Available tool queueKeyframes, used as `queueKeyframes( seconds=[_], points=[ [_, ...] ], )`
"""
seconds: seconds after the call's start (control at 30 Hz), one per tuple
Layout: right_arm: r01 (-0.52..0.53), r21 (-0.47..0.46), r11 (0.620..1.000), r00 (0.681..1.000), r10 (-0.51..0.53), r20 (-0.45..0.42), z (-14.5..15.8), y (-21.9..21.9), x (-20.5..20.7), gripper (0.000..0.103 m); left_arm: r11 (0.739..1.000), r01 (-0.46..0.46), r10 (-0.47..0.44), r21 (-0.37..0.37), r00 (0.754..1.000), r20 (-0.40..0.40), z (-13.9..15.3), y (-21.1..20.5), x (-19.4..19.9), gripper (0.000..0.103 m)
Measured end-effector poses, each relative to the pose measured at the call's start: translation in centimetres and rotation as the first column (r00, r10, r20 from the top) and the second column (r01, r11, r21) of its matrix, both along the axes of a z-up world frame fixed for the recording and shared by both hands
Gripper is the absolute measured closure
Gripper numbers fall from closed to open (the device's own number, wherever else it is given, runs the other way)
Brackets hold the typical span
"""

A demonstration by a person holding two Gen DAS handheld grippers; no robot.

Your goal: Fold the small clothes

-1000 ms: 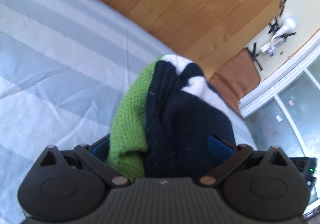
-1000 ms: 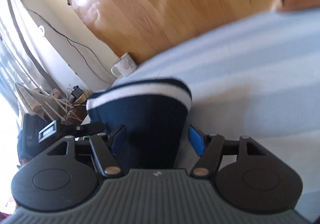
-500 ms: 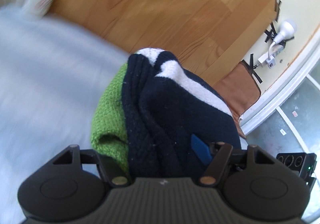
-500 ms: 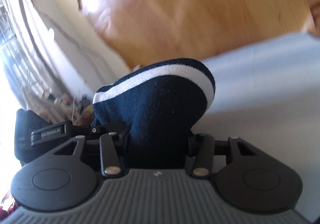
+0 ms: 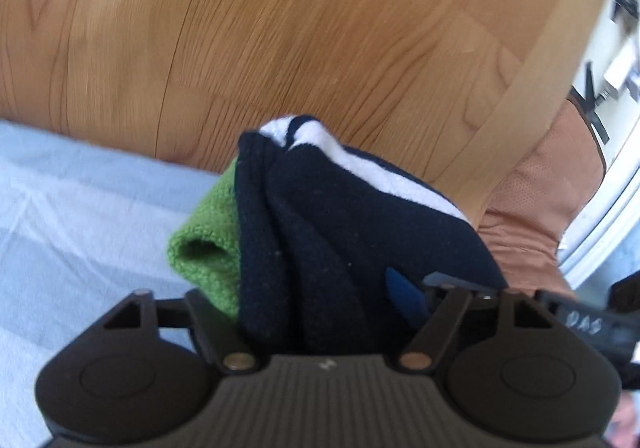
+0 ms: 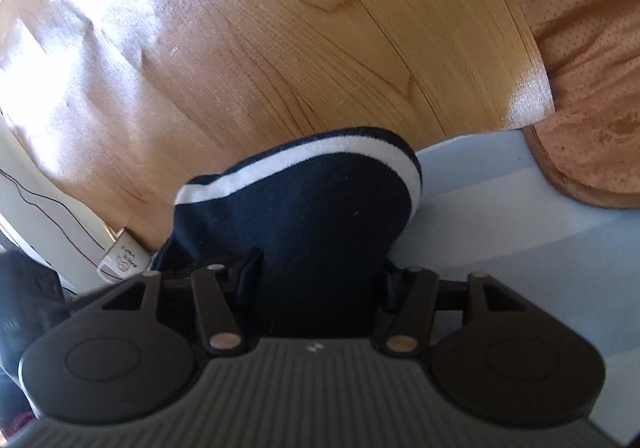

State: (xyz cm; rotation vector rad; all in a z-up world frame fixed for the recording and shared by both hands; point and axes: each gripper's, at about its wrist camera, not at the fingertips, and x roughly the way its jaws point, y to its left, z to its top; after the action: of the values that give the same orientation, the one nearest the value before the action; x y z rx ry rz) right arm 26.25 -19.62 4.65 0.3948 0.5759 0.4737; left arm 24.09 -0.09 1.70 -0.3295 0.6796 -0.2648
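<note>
A bundle of a navy garment with white stripes (image 5: 340,228) and a green knit piece (image 5: 208,240) fills my left gripper (image 5: 304,288). Its jaws are opening, but the blue pad (image 5: 404,300) still lies against the cloth. In the right wrist view, a navy garment with one white stripe (image 6: 312,215) stands up between the fingers of my right gripper (image 6: 320,272). Those jaws are opening too, with both fingers against the fabric. Both bundles hang just above the pale blue striped sheet (image 5: 80,207), close to the wooden headboard (image 5: 280,47).
A brown perforated cushion (image 6: 592,87) leans at the headboard's right end, on the sheet (image 6: 520,228). A white mug (image 6: 120,264) stands at the left by thin cables. Part of the other black gripper body (image 5: 580,324) shows at the left view's right edge.
Both grippers have swept across the bed toward the headboard, carrying their cloth. The mug has left the left view. Both pairs of jaws narrowed on the bundles, then widened a little.
</note>
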Motion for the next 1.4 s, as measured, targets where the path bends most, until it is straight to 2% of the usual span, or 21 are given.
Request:
queueKeyframes(
  seconds=[0.07, 0.13, 0.2, 0.33, 0.5, 0.67, 0.73, 0.93, 1.03, 1.07, 1.17, 1.4],
  points=[
    [0.046, -0.063, 0.997, 0.998, -0.043, 0.046, 0.1, 0.3, -1.2, 0.026, 0.998, -0.011, 0.009, 0.064, 1.0, 0.019, 0.6, -0.7, -1.1, 0.029],
    [0.095, -0.114, 0.989, 0.993, -0.086, 0.087, 0.9, 0.6, -2.2, 0.026, 0.996, -0.041, 0.041, 0.084, 0.999, 0.006, 1.3, -0.8, -2.6, 0.03],
    [0.133, -0.144, 0.981, 0.986, -0.116, 0.124, 1.2, 0.6, -4.6, 0.026, 0.988, -0.067, 0.066, 0.142, 0.998, 0.016, 2.3, -1.3, -4.9, 0.03],
    [0.184, -0.124, 0.975, 0.978, -0.168, 0.123, 0.3, 0.1, -10.2, 0.024, 0.967, -0.097, 0.081, 0.238, 0.994, 0.076, 3.8, -2.3, -10.9, 0.029],
    [0.228, -0.119, 0.966, 0.969, -0.213, 0.128, -1.1, -0.3, -16.7, 0.024, 0.955, -0.133, 0.107, 0.266, 0.988, 0.112, 4.8, -3.8, -17.2, 0.024],
    [0.272, -0.11, 0.956, 0.948, -0.246, 0.204, -1.7, 0.0, -21.7, 0.024, 0.947, -0.151, 0.125, 0.283, 0.986, 0.11, 4.2, -4.1, -21.8, 0.023],
    [0.274, -0.102, 0.956, 0.947, -0.25, 0.203, -2.3, 0.1, -22.7, 0.024, 0.942, -0.157, 0.133, 0.298, 0.986, 0.099, 3.9, -3.8, -22.7, 0.023],
    [0.29, -0.16, 0.943, 0.938, -0.248, 0.242, -2.6, 1.2, -25.2, 0.024, 0.928, -0.187, 0.162, 0.322, 0.981, 0.102, 2.6, -3.5, -25.2, 0.023],
    [0.321, -0.141, 0.937, 0.93, -0.284, 0.232, -2.8, 0.7, -25.7, 0.024, 0.903, -0.205, 0.17, 0.377, 0.978, 0.125, 1.4, -3.5, -26.3, 0.022],
    [0.333, -0.131, 0.934, 0.927, -0.298, 0.229, -2.8, 0.4, -25.8, 0.024, 0.905, -0.2, 0.17, 0.374, 0.979, 0.111, 1.3, -3.4, -26.4, 0.024],
    [0.348, -0.12, 0.93, 0.922, -0.316, 0.223, -3.0, 0.1, -26.0, 0.024, 0.913, -0.22, 0.173, 0.345, 0.972, 0.16, 1.6, -3.0, -27.2, 0.019],
    [0.304, -0.112, 0.946, 0.937, -0.276, 0.215, -3.1, 0.2, -25.7, 0.024, 0.903, -0.199, 0.121, 0.381, 0.968, 0.22, 1.8, -4.0, -27.8, 0.015]
  ],
)
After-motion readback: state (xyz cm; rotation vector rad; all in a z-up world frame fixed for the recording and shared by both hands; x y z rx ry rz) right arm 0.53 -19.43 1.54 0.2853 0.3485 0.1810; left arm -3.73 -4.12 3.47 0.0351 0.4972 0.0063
